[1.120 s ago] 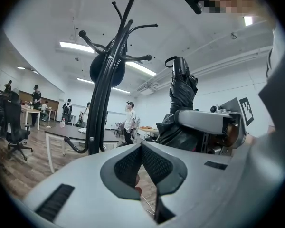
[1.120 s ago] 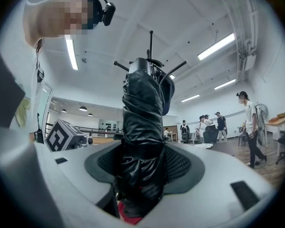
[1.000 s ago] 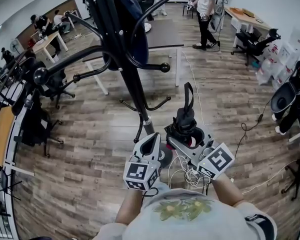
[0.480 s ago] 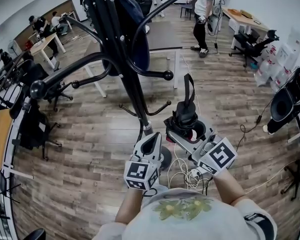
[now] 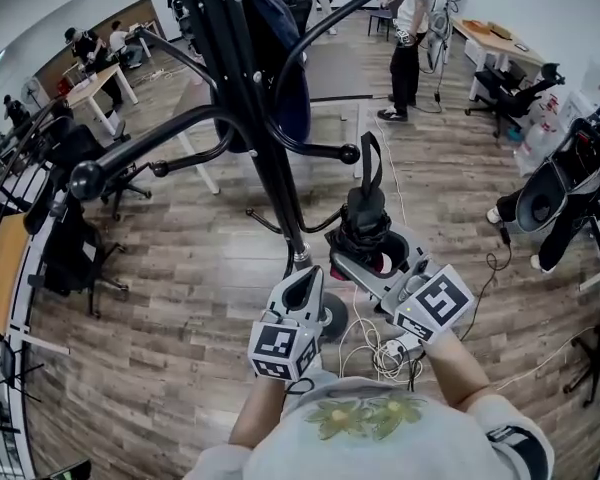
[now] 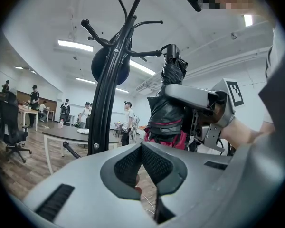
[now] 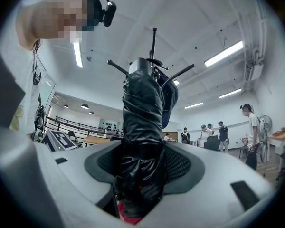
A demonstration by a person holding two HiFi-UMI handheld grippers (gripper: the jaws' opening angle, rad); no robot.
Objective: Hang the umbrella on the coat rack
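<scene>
A folded black umbrella (image 5: 368, 226) with red trim stands upright in my right gripper (image 5: 372, 260), which is shut on its lower body. Its strap loop (image 5: 368, 163) rises at the top, just right of a ball-tipped hook (image 5: 349, 153) of the black coat rack (image 5: 258, 138). In the right gripper view the umbrella (image 7: 141, 122) fills the gap between the jaws of the right gripper (image 7: 141, 152), with the rack's top (image 7: 154, 46) behind it. My left gripper (image 5: 302, 288) is shut and empty, low beside the rack's pole. The left gripper view shows the left gripper (image 6: 141, 148), the rack (image 6: 109, 94) and the umbrella (image 6: 168, 99).
A dark blue bag (image 5: 282, 63) hangs on the rack. White cables (image 5: 375, 353) lie on the wood floor by my feet. Office chairs (image 5: 75, 238), desks (image 5: 100, 83) and a standing person (image 5: 408, 38) surround the area. Dark bags (image 5: 555, 193) lean at the right.
My right gripper has raised the umbrella a little, bringing its strap loop closer to the ball-tipped hook. The left gripper has stayed in place.
</scene>
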